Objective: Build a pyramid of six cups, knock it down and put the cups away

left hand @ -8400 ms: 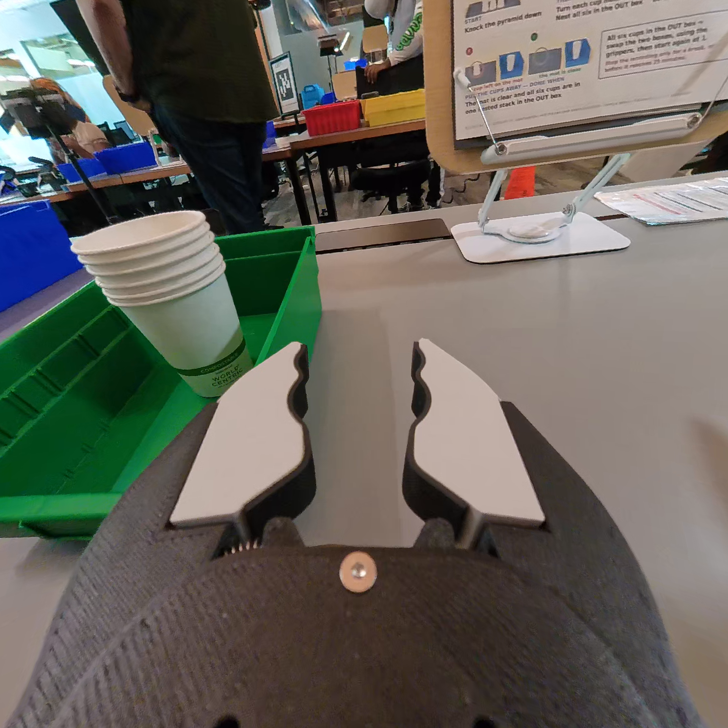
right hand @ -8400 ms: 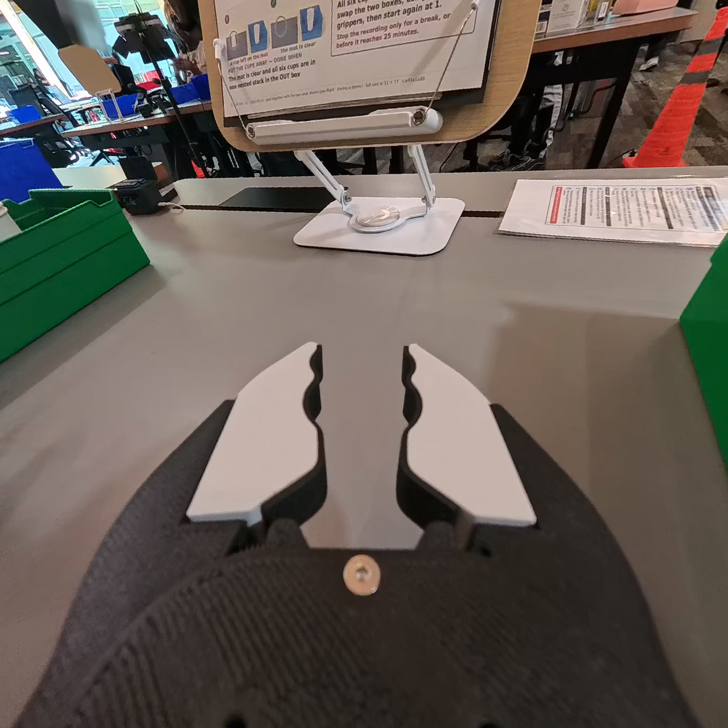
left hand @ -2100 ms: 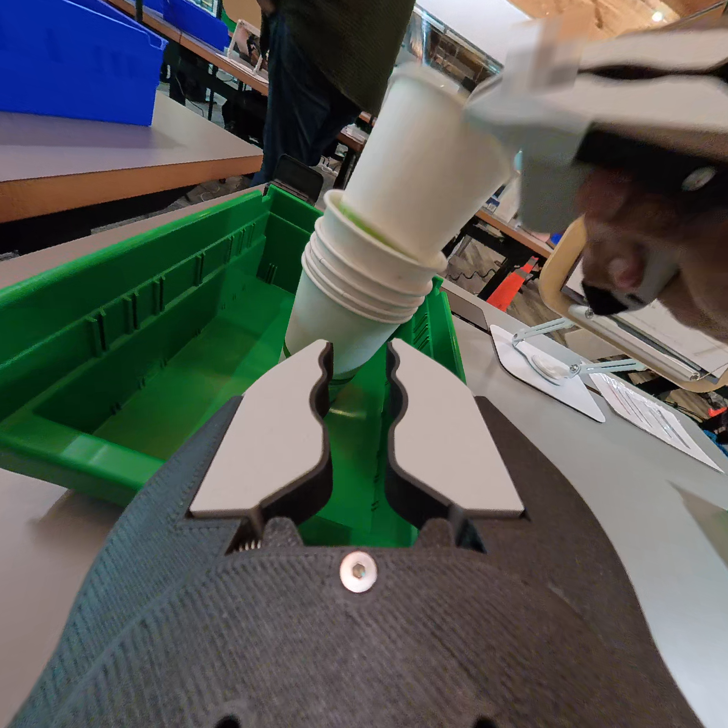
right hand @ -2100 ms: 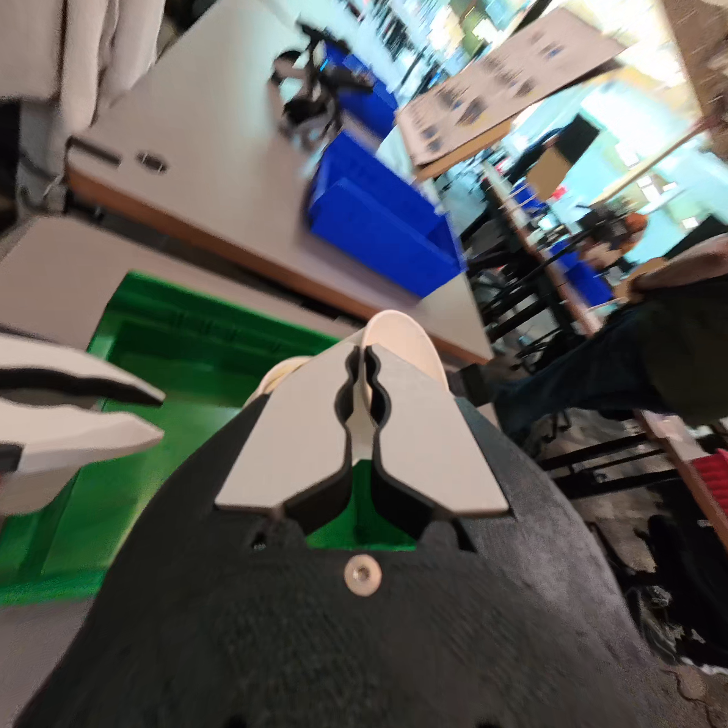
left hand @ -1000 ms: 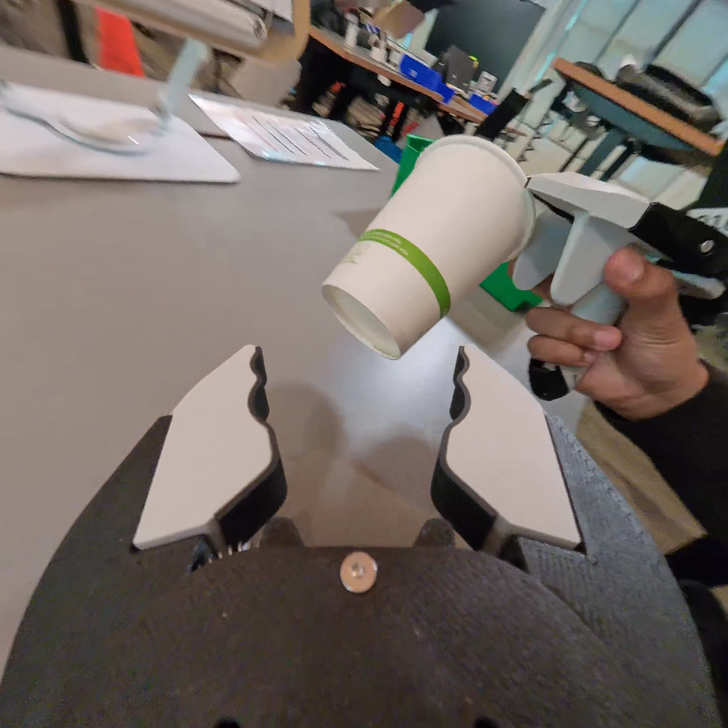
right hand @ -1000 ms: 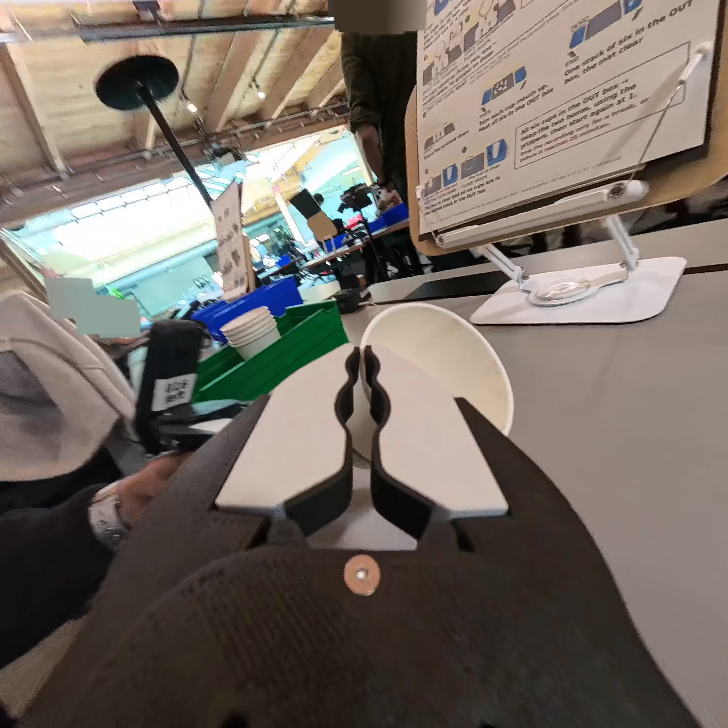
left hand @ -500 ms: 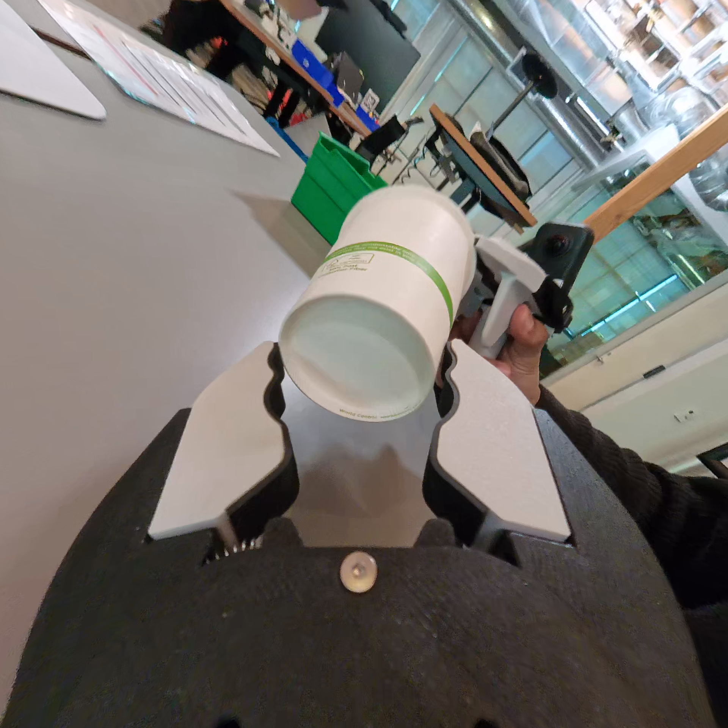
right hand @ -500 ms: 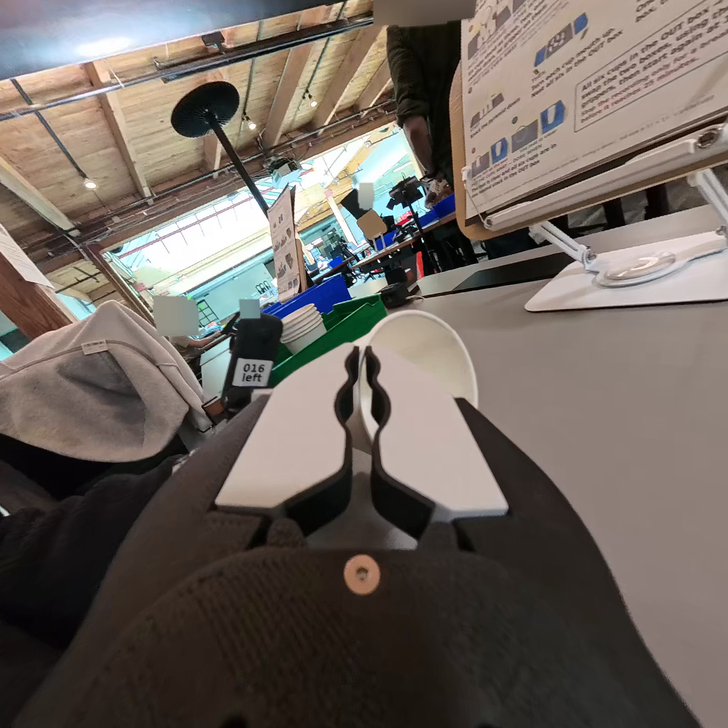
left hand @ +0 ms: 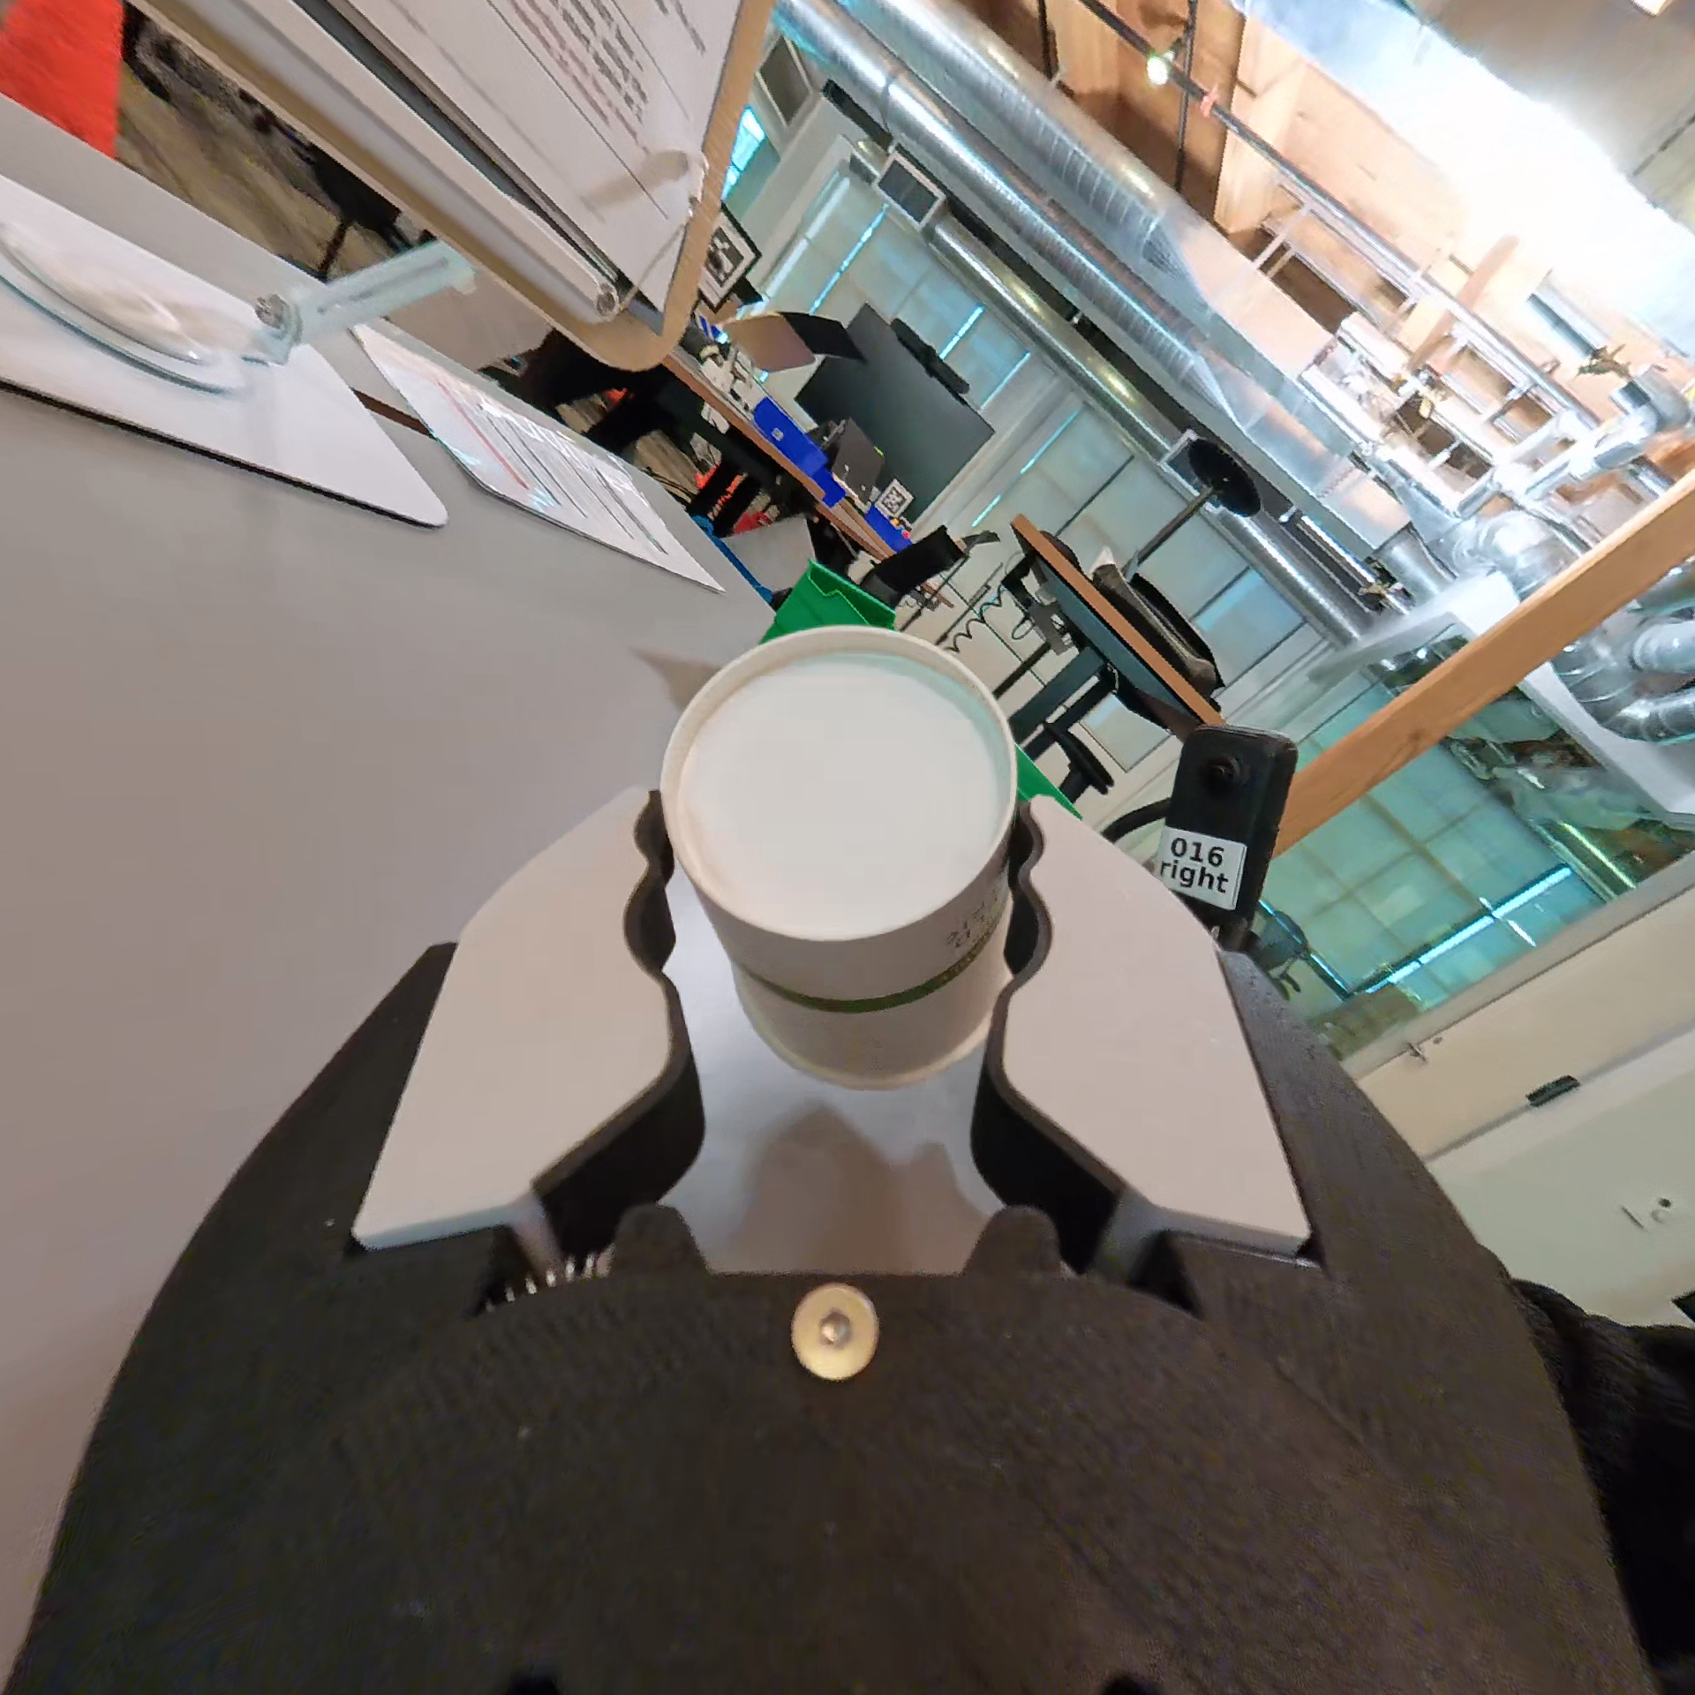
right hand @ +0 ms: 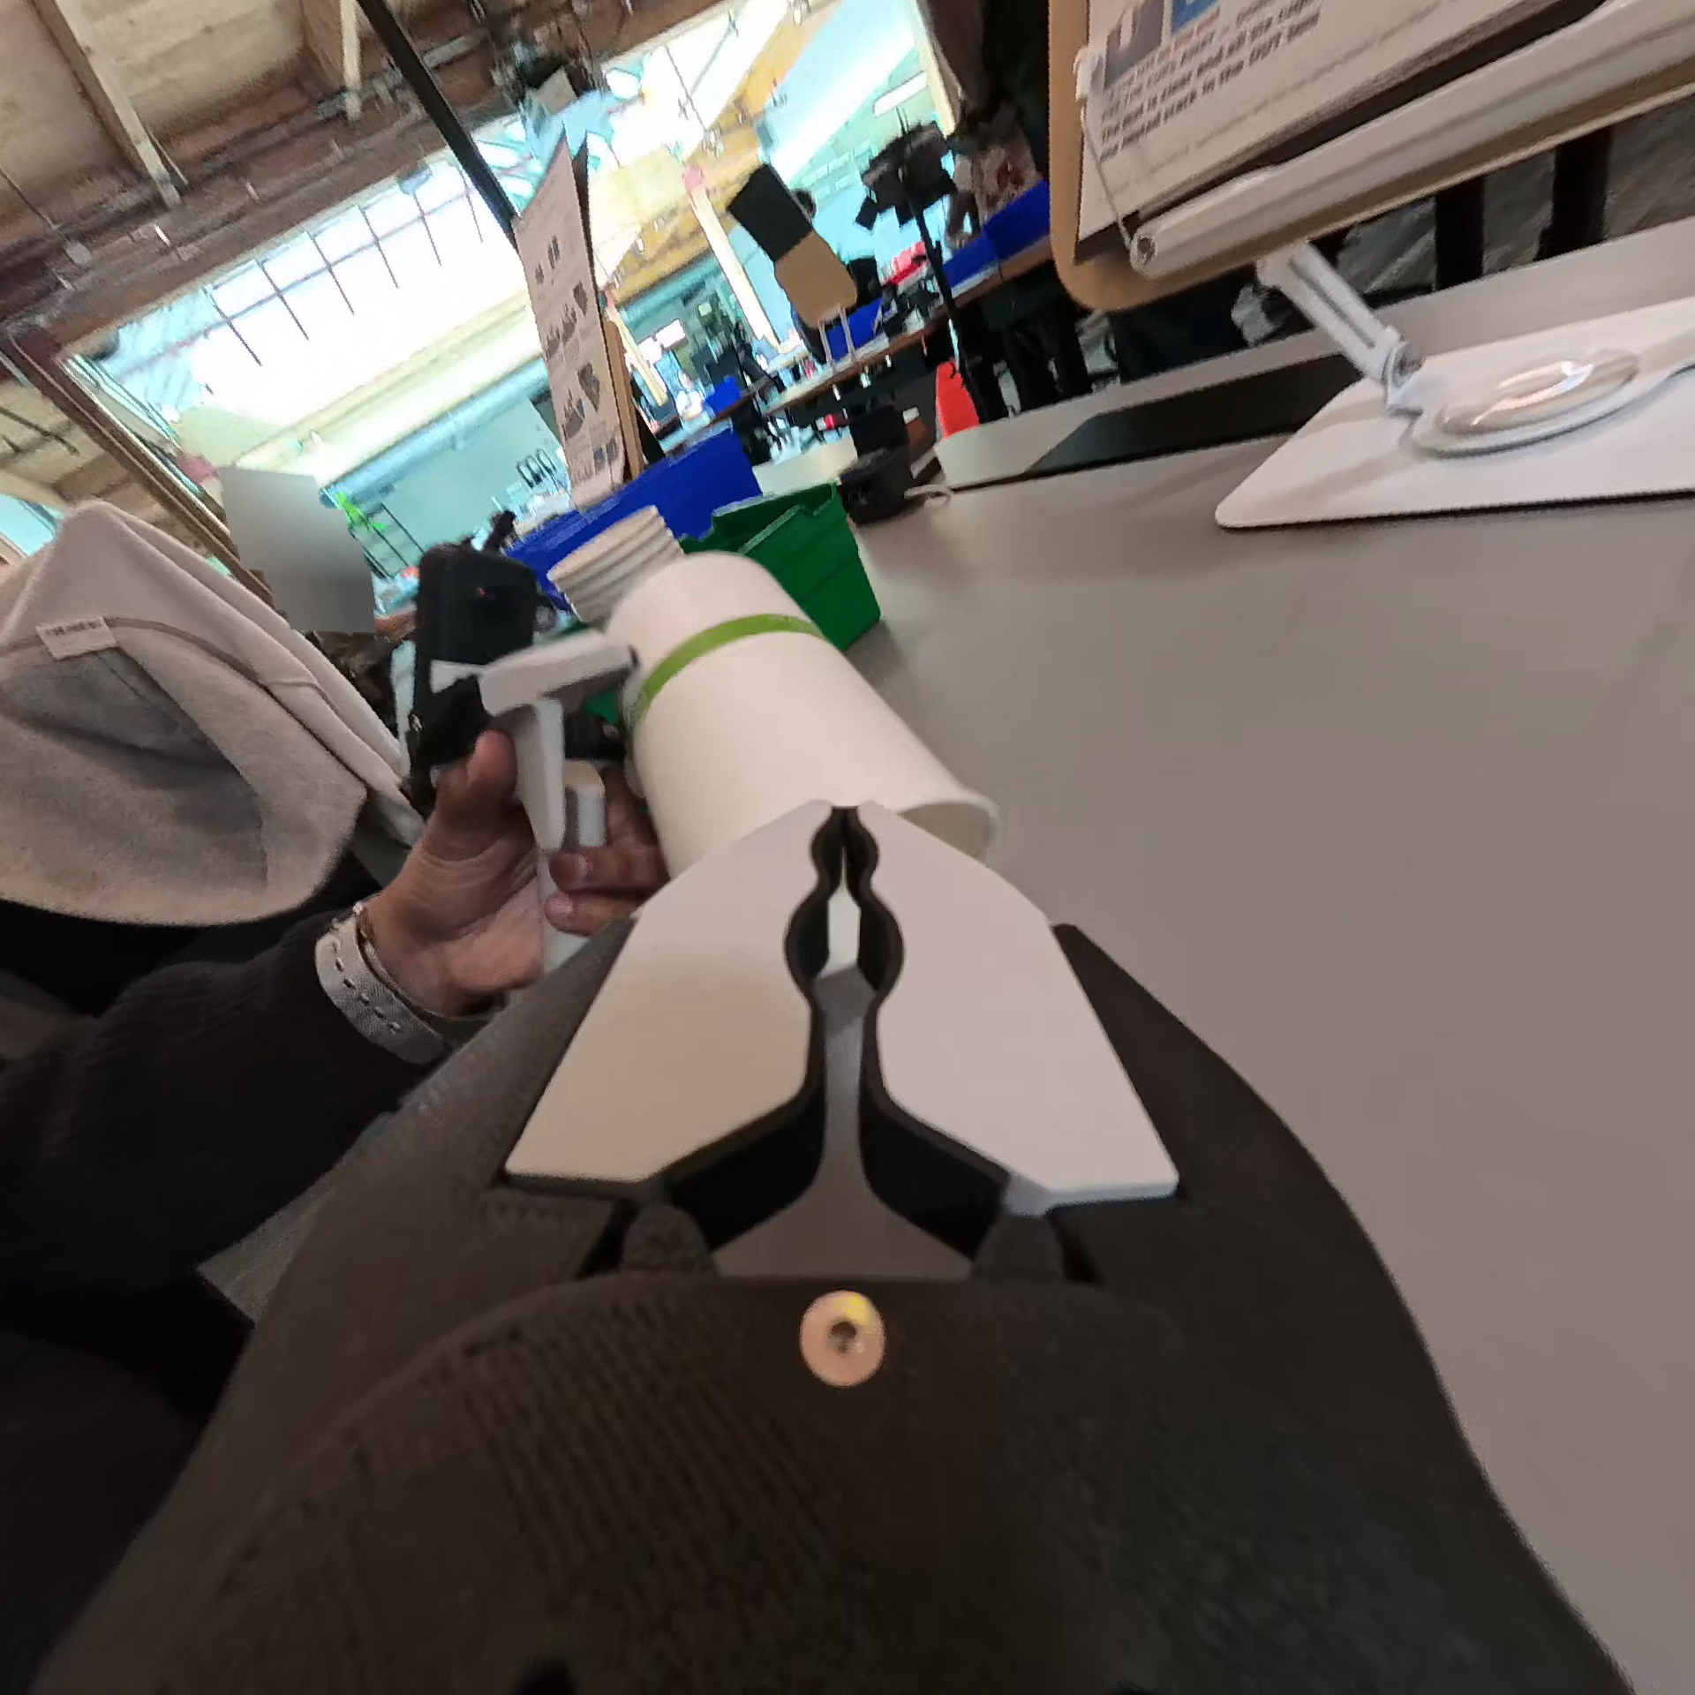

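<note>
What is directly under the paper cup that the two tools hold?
Under the paper cup only bare grey table shows. The cup's inside cannot be seen; the right tool pinches its rim.

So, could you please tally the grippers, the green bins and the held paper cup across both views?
Grippers: 2, left gripper and right gripper
Green bins: 2, left bin and right bin
Held paper cup: 1
Total: 5

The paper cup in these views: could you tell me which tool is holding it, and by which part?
The right tool pinches the paper cup by its rim; the left tool brackets its base end, though firm contact cannot be told.
</note>
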Demonstrator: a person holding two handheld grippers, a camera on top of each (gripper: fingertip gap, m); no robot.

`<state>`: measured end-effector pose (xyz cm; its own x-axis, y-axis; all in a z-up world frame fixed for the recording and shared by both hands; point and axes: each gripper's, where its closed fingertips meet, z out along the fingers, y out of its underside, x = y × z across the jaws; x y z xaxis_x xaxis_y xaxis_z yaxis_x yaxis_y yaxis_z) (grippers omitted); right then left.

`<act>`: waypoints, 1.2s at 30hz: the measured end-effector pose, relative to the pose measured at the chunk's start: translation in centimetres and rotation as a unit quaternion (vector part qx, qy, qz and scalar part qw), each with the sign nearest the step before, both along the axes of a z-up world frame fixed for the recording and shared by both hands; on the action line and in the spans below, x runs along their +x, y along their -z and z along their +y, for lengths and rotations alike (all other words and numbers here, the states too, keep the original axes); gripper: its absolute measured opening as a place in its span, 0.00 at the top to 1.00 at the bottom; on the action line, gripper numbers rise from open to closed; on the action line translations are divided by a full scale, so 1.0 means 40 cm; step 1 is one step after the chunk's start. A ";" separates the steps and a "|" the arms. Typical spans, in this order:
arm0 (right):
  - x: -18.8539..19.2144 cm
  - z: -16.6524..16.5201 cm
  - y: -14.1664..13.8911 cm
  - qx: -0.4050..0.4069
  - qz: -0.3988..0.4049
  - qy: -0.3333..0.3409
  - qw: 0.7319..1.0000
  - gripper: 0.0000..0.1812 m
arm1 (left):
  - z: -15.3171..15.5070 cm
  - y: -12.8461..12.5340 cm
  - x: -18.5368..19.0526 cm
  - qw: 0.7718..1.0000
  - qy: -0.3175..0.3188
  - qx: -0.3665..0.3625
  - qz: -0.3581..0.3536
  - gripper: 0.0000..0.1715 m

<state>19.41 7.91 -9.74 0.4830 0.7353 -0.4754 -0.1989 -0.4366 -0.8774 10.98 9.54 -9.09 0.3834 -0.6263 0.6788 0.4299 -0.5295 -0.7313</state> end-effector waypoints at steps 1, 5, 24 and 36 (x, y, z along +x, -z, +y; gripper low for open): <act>-0.004 -0.001 0.013 -0.003 -0.017 -0.003 1.000 1.00 | 0.002 -0.004 -0.005 1.000 -0.003 0.004 -0.003 0.58; -0.025 -0.008 0.048 0.001 -0.070 -0.008 0.998 1.00 | -0.008 -0.010 0.003 1.000 0.012 0.009 -0.002 0.58; 0.082 0.029 0.071 -0.056 -0.051 0.088 0.993 1.00 | 0.119 0.036 -0.109 0.898 -0.192 0.173 0.356 0.59; 0.228 -0.002 0.066 -0.064 -0.028 0.169 0.983 1.00 | 0.232 0.078 -0.064 0.883 -0.188 0.147 0.404 0.59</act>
<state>28.52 7.83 -12.37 0.7184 0.4635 -0.5188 -0.3041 -0.4615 -0.8334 8.40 18.83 -12.21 0.8868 -0.4549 -0.0819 -0.1897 -0.1965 -0.9620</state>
